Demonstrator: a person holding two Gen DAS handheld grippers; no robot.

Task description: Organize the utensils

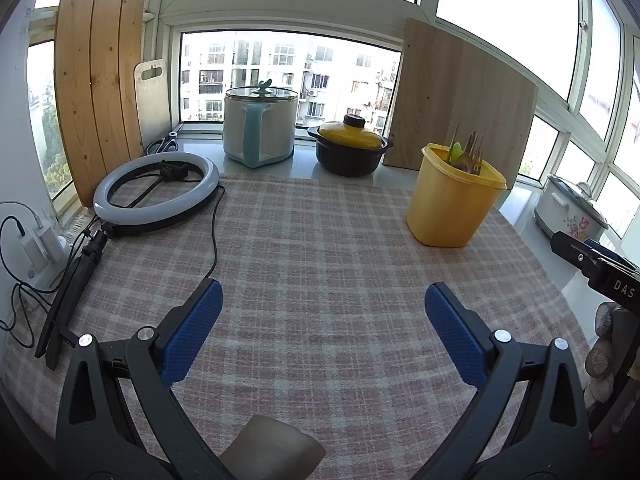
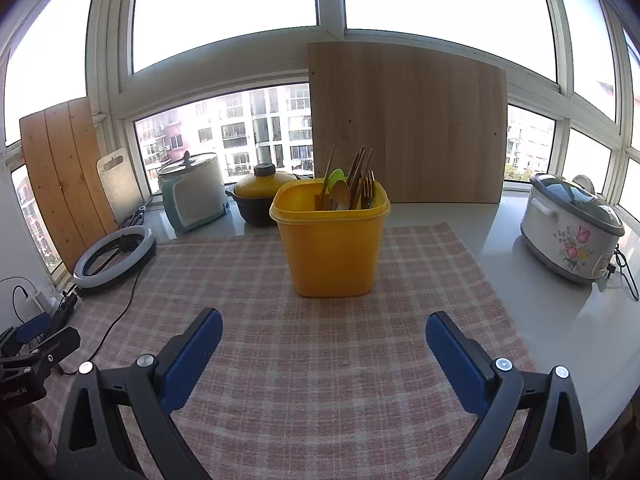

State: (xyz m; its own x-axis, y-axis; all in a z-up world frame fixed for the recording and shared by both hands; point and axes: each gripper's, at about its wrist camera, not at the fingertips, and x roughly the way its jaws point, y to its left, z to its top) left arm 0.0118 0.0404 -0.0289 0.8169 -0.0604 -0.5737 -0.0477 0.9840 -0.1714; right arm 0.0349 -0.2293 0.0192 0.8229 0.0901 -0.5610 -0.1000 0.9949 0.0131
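Note:
A yellow plastic bin (image 2: 331,246) stands on the checked cloth (image 2: 280,360), straight ahead in the right wrist view. Several utensils (image 2: 352,188) stick out of it: wooden chopsticks, spoons, a green spoon and forks. In the left wrist view the same yellow bin (image 1: 450,204) stands to the right, utensils (image 1: 468,156) showing above its rim. My left gripper (image 1: 323,298) hovers open over bare cloth (image 1: 320,260), nothing between its blue pads. My right gripper (image 2: 324,326) is open too, a short way in front of the bin, holding nothing.
A ring light (image 1: 156,192) with its stand and cable lies at the left. A white-and-teal cooker (image 1: 260,126), a yellow-lidded black pot (image 1: 350,144) and wooden boards (image 1: 96,80) line the window sill. A flowered slow cooker (image 2: 572,232) sits at the right on the white counter.

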